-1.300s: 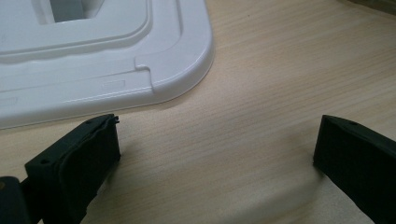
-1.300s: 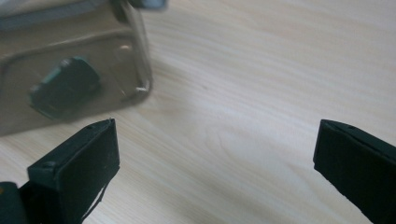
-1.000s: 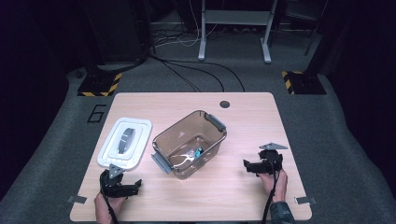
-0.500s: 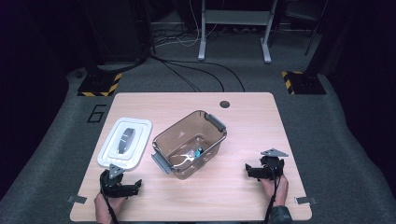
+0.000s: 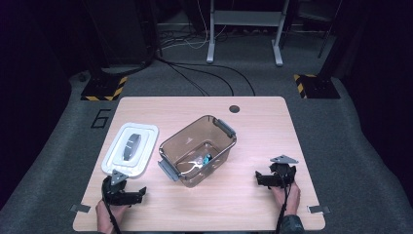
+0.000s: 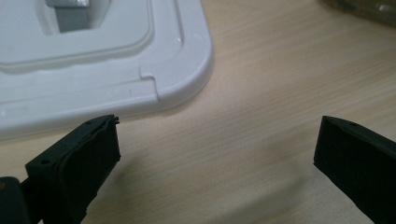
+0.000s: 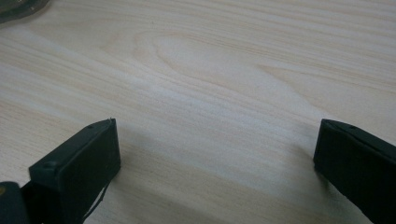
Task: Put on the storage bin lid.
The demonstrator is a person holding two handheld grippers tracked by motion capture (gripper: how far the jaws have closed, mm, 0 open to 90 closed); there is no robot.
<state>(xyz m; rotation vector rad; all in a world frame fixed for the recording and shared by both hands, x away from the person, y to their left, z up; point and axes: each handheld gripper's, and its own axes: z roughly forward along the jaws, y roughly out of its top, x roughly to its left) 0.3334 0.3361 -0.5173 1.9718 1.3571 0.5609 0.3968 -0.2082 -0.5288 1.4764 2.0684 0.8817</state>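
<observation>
Since both your tongs sit wide open and hold nothing, you're free to plan the grab. Your left tongs (image 5: 127,195) rest on the pale wooden desk (image 5: 253,122) just beside the near corner of the flat white plastic lid with the grey handle (image 5: 130,148), which lies left of the smoky see-through plastic tub with grey end clips (image 5: 197,148). Your right tongs (image 5: 273,178) sit well apart from the tub, over bare wood. I'd guess the lid goes on next, so pinch it at that near rim (image 6: 177,93), lift it level, and square it over the tub before lowering.
</observation>
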